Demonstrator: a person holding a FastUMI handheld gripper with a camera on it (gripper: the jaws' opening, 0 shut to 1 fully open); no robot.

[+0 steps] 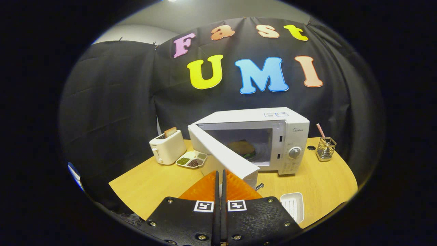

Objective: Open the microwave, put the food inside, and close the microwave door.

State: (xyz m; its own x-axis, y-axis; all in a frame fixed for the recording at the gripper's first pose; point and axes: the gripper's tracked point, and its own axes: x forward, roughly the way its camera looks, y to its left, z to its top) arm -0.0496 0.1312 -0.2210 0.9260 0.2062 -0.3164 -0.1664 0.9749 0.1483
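Note:
A white microwave [273,136] stands on the wooden table [317,184] with its door [222,153] swung open toward me. Inside the cavity lies the food [243,148], a brown bread-like piece on a dark plate. My gripper [220,175] is shut, its two black fingers [216,191] pressed together with nothing between them. The fingertips sit just short of the door's outer edge, slightly to its left. The orange finger bases show behind the tips.
A white toaster [168,147] with a slice of bread stands left of the microwave, with a divided dish of beans [192,159] beside it. A wire cup with a straw [326,147] is at the right. A white slotted tray [293,205] lies near the table's front edge.

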